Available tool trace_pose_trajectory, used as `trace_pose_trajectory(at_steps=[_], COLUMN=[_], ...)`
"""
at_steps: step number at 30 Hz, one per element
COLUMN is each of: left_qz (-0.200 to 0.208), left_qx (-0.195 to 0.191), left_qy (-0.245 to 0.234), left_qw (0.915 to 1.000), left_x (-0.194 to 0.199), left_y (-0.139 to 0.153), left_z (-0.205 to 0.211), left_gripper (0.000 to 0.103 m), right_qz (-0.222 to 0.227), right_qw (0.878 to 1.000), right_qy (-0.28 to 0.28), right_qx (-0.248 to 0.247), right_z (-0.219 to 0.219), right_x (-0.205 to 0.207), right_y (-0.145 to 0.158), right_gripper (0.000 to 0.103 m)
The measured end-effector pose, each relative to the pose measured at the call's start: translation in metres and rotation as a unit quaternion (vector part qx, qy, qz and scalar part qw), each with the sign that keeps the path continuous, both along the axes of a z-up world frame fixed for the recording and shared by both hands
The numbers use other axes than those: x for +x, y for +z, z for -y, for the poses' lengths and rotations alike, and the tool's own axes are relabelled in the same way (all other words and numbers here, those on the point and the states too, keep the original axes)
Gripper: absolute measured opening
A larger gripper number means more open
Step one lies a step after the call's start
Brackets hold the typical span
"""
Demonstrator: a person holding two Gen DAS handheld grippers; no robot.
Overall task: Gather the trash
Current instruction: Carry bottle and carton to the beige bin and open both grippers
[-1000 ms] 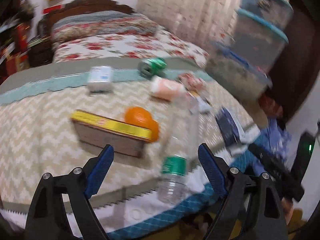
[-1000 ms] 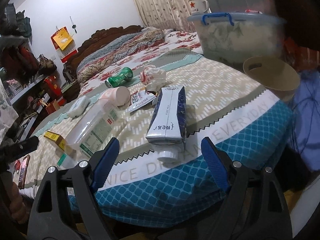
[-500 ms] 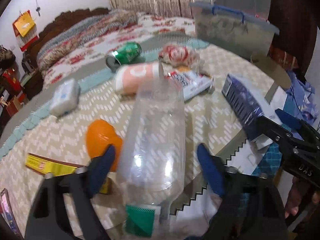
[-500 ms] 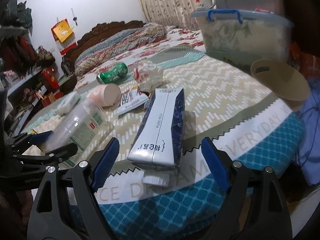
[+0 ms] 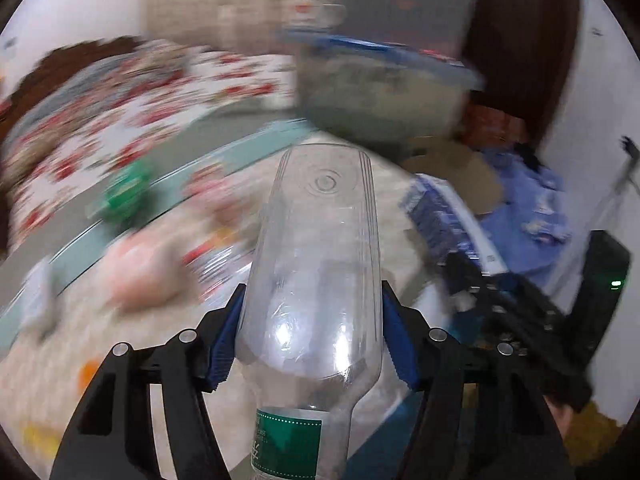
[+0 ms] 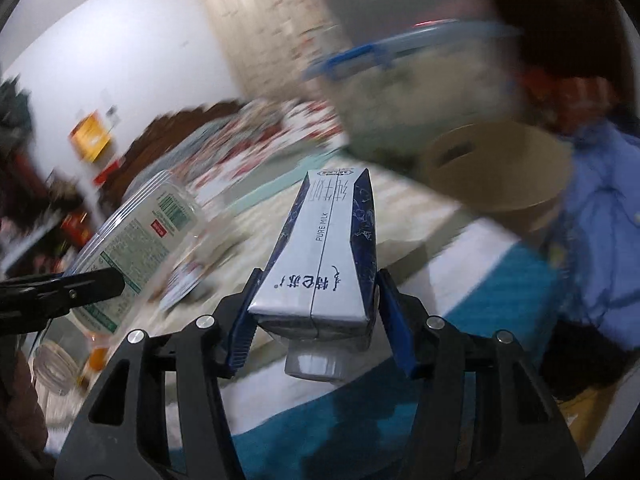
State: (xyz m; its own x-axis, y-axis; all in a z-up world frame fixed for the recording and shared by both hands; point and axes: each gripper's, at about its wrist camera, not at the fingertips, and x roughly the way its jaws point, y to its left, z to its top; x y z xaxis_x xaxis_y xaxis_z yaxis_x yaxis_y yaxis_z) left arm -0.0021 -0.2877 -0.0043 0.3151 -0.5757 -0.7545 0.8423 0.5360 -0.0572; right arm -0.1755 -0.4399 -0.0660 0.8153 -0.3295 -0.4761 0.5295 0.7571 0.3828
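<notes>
Left gripper (image 5: 310, 344): both blue pads pressed against the sides of a clear plastic bottle (image 5: 316, 280), closed as far as its body allows. The bottle points base-forward between the fingers, its green label nearest the camera.

Right gripper (image 6: 316, 320): clamped on a blue-and-white milk carton (image 6: 324, 248) marked "PURE MILK", cap end toward the camera, far end pointing forward.

Beyond the left gripper — heavily blurred — a green can (image 5: 126, 196) lies ahead and to the left on the zigzag bedspread (image 5: 60, 320). Ahead and right of the right gripper stands a tan bin (image 6: 500, 176), with a blue-lidded storage tub (image 6: 420, 92) above it.
</notes>
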Motion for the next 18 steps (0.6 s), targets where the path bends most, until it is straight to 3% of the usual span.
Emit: trace_pose_trajectory(at_steps=[3,9,10,11,12,15,18], left_qz=[0.0,-0.065,-0.078,-0.08,-0.074,-0.064,-0.063], left_qx=[-0.005,0.01,0.02,0.03,0.036,0.033,-0.009], left_qy=[-0.073,-0.129,-0.141,-0.144,-0.139,-0.116,-0.109], left_qw=[0.9973,0.9895,0.9868,0.986,0.9869,0.9906,0.992], left_x=[-0.004,0.002,0.004,0.002,0.0,0.008,0.013], left_y=[0.001,-0.017,-0.024,-0.028,-0.031,-0.027,-0.004], left_z=[0.075,0.197,0.223,0.238,0.248,0.26,0.229], left_gripper=[0.06,0.062,0.065,0.076,0.078,0.078,0.078], right_qz=[0.009,-0.016,-0.021,-0.024,-0.017,0.004,0.017], right_qw=[0.998,0.99,0.989,0.988,0.986,0.983,0.982], right_qy=[-0.059,-0.133,-0.137,-0.146,-0.159,-0.178,-0.186], right_qx=[0.011,0.043,0.047,0.052,0.056,0.049,0.022], right_z=[0.043,0.12,0.127,0.133,0.139,0.139,0.126], right_x=[-0.016,-0.021,-0.019,-0.019,-0.019,-0.029,-0.038], right_y=[0.002,-0.008,-0.01,-0.012,-0.013,-0.008,-0.001], right_gripper=[0.057,0.06,0.06,0.064,0.073,0.074,0.073])
